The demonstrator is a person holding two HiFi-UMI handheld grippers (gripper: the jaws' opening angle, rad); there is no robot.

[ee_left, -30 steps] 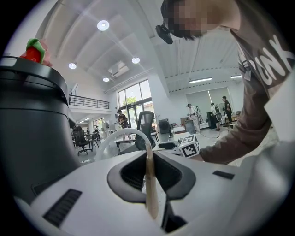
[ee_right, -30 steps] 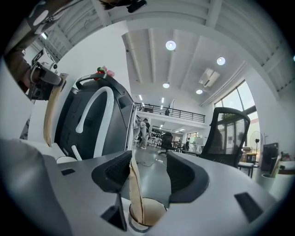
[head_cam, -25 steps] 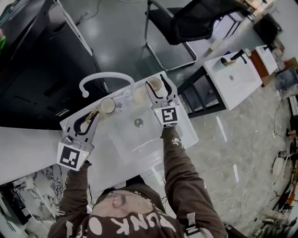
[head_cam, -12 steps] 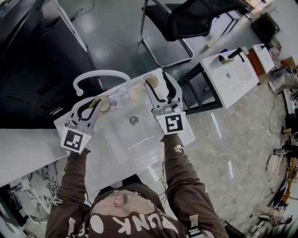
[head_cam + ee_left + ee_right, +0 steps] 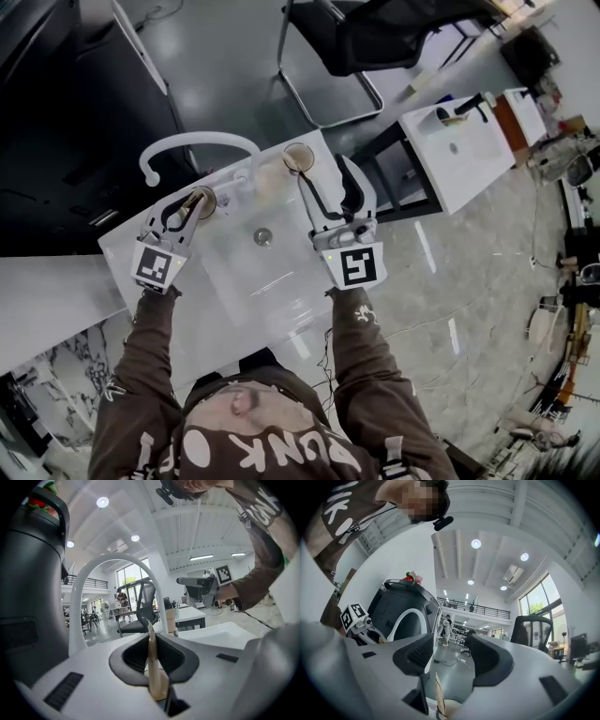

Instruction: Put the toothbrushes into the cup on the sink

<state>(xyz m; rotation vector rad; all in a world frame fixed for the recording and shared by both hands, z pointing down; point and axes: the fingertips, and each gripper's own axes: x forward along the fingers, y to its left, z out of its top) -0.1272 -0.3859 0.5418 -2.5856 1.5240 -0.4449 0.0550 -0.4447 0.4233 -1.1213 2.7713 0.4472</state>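
At the back edge of the glossy white sink point(image 5: 246, 281), beside the arched faucet point(image 5: 199, 143), our left gripper point(image 5: 193, 201) pinches a flat, pale, wood-like toothbrush point(image 5: 151, 660) between ribbed black pads, its tip over a round cup point(image 5: 210, 201). Our right gripper point(image 5: 322, 171) gapes wide and empty near a second tan cup point(image 5: 298, 157) holding another pale toothbrush point(image 5: 439, 693).

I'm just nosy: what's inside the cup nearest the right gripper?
A pale toothbrush handle stands in that cup, just below the open right gripper. The brush's lower end and the cup's bottom are cut off at the picture's edge, so anything else inside cannot be seen.
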